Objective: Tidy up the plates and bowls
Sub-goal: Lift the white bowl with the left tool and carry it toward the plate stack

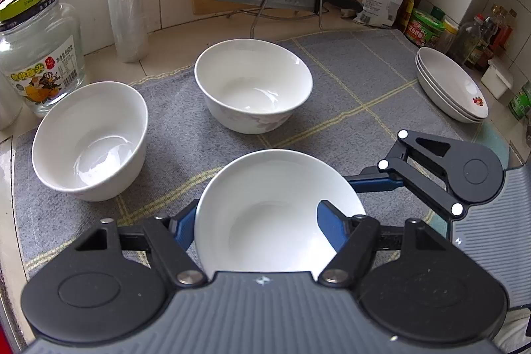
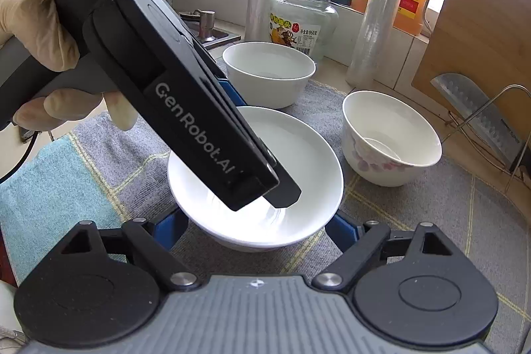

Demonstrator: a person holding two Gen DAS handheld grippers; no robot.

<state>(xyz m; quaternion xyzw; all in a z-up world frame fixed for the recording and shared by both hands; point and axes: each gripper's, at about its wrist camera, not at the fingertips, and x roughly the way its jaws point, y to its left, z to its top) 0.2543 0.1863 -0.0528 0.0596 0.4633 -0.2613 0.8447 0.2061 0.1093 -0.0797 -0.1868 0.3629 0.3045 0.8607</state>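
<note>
Left gripper [image 1: 262,221] pinches the shallow white bowl's [image 1: 265,188] rim, I think; right gripper [image 2: 255,231] straddles it, jaws apart. Lift level.

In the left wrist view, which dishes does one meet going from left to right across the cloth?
Left bowl → middle bowl with floral print → near shallow bowl between the left gripper's fingers → stack of plates.

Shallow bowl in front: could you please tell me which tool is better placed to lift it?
Left. The left tool straddles the rim of the shallow bowl, one finger inside, one outside, seemingly gripping; the right tool only flanks it, open.
</note>
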